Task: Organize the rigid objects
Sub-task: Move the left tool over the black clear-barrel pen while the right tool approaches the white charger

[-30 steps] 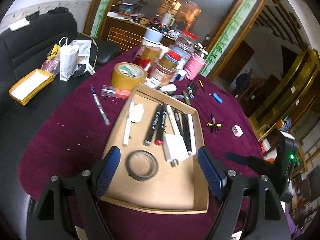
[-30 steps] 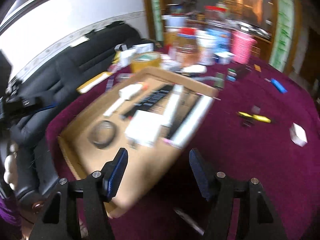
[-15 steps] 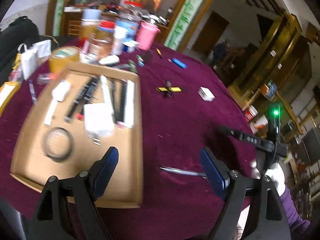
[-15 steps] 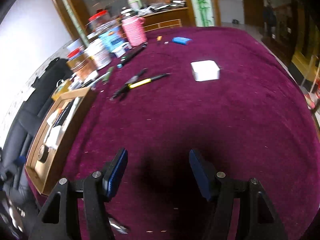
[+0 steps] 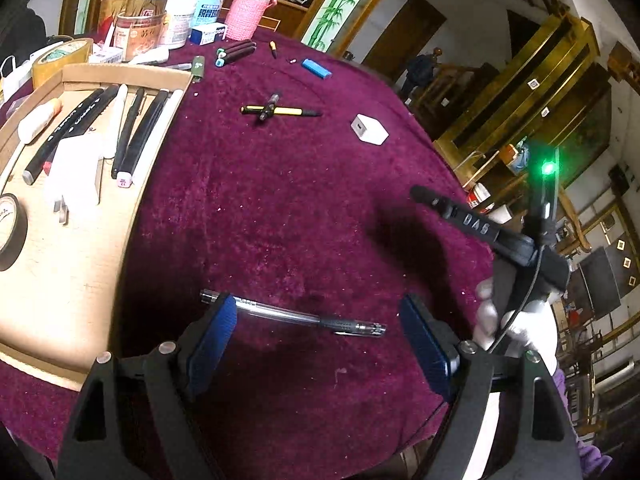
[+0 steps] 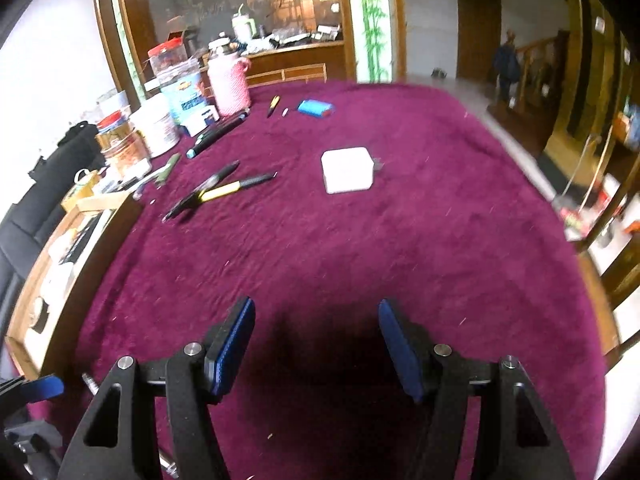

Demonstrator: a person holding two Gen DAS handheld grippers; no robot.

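- Left wrist view, nearest: the left hand-held gripper (image 5: 318, 326) hangs with its jaws spread and nothing gripped. The clear pen (image 5: 292, 314) lies flat on the maroon worktop (image 5: 300, 208) between the blue pads, its cap end passing behind the left-hand pad, so whether they touch is unclear.
- The pen looks light, stiff and smooth-barrelled, likely to roll or slip. The ribbed dark grip section seems the best hold.
- Its long axis runs across the jaw gap, tip toward the picture's right. Pads closing along that line would meet its ends, so a wrist roll looks needed.
- Beside it, left: the cardboard tray (image 5: 80, 276) holding markers.
- Farther: a yellow-and-black pen (image 5: 280, 110) and a white block (image 5: 369, 129).
- Right hand-held gripper (image 6: 316, 338): released, empty.
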